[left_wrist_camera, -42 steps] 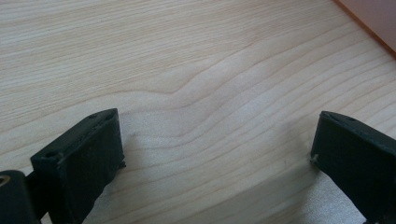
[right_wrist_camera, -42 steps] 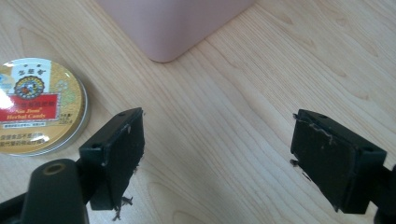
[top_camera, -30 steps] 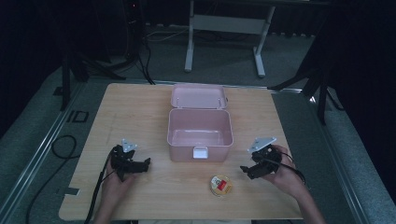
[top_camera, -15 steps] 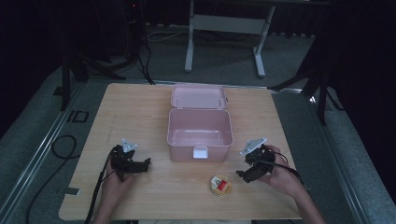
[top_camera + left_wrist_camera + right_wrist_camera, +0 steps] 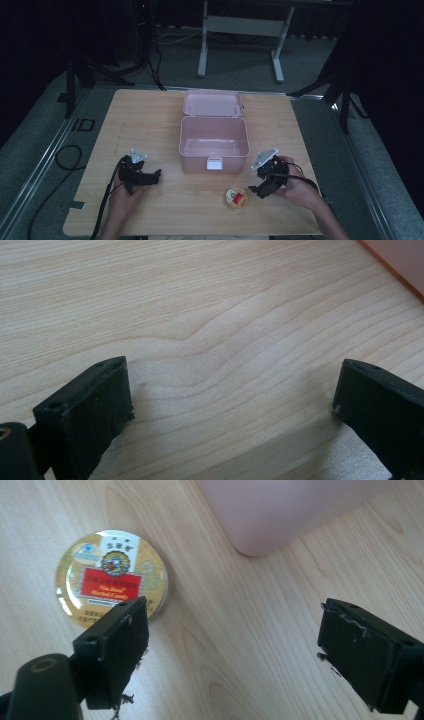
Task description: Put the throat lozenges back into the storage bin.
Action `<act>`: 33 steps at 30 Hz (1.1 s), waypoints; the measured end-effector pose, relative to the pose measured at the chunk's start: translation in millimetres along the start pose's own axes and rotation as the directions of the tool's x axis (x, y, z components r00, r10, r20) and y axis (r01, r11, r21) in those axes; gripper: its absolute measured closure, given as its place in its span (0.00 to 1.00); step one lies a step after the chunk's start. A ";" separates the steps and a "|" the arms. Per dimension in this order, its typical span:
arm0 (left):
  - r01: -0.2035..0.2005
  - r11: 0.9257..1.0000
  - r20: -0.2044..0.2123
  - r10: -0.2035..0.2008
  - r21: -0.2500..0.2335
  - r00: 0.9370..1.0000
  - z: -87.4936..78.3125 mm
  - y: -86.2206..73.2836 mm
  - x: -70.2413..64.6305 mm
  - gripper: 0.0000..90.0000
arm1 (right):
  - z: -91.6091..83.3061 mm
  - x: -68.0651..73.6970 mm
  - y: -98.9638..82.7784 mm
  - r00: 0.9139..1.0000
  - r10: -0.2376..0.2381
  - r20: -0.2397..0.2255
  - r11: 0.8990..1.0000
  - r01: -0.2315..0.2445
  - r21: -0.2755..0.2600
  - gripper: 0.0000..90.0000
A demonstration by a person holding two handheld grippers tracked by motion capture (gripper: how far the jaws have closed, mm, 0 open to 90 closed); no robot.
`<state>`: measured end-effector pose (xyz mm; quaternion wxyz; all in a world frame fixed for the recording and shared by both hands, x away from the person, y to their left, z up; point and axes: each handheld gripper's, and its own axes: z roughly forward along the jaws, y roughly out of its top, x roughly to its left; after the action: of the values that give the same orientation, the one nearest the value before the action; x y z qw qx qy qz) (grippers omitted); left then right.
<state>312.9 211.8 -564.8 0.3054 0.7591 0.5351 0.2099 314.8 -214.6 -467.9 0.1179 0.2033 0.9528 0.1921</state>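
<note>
- The wooden bench (image 5: 150, 125) carries everything and lies bare between both pairs of fingers.
- The pink box (image 5: 214, 142) stands open at the bench's middle, lid tipped back; in the right gripper view one rounded corner (image 5: 260, 525) of it sits beyond the fingers, ahead of the gap between them.
- The right gripper (image 5: 261, 189) is held low over the bench, its fingers (image 5: 117, 650) spread wide and holding nothing.
- The left gripper (image 5: 152, 176) is also low over bare wood, its fingers (image 5: 90, 410) wide apart and empty; an edge of the box shows far off to their upper right.
- The round gold tin (image 5: 112, 575), with a red label on its lid, lies flat just beyond the left-hand finger of the right gripper, outside the gap; that fingertip overlaps its near rim in that view. Whether they touch cannot be told.
</note>
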 end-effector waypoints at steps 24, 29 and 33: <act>0.000 1.000 0.000 0.000 0.000 1.000 0.0 0.0 0.0 0.03 | 8.6 16.2 16.1 0.992 -0.114 -0.060 0.992 0.116 0.039 0.14; 0.000 1.000 0.000 0.000 0.000 1.000 0.0 0.0 0.0 0.03 | 12.4 19.0 18.6 0.990 -0.122 -0.068 0.991 0.126 0.051 0.14; 0.000 1.000 0.000 0.000 0.000 1.000 0.0 0.0 0.0 0.03 | 14.9 21.8 20.4 0.987 -0.136 -0.080 0.988 0.141 0.058 0.14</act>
<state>312.9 211.8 -564.8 0.3053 0.7592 0.5352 0.2098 306.9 -183.2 -476.0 0.0881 0.1326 0.9741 0.1607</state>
